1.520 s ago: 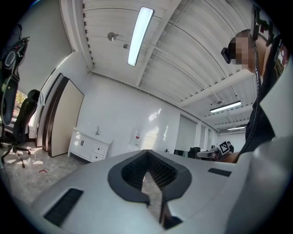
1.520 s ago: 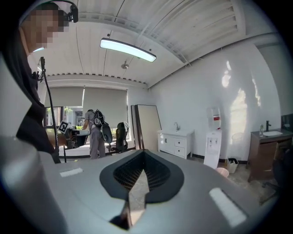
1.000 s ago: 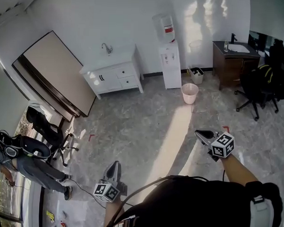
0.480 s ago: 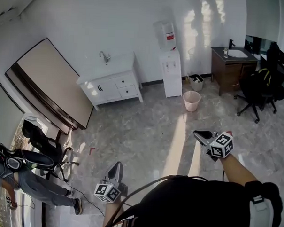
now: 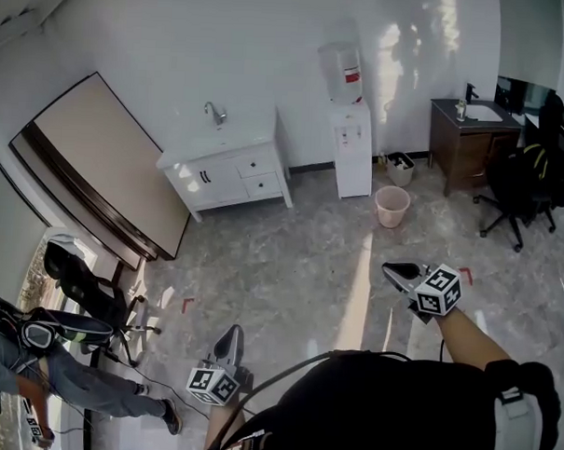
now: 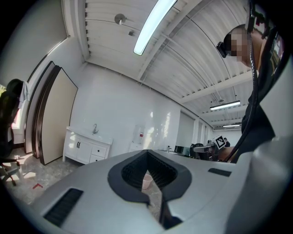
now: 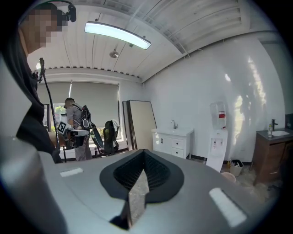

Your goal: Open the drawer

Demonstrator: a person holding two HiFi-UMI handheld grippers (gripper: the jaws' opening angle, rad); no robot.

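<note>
Both tools, left gripper [image 5: 231,333] and right gripper [image 5: 390,268], have jaws together, holding nothing. Drawers [image 5: 258,174] of the white cabinet [image 5: 195,180] lie well ahead, more in line with the left gripper.

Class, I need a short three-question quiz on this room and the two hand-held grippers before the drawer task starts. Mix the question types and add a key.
1. True or false: the drawers of the white sink cabinet are shut.
2. The round bin on the floor near the water dispenser is: A pink, B green, C blue.
3. Short answer: what do the left gripper and the right gripper hold?

Key: 1 true. 2 A. 3 nothing; both have their jaws shut and empty, far from the cabinet.
</note>
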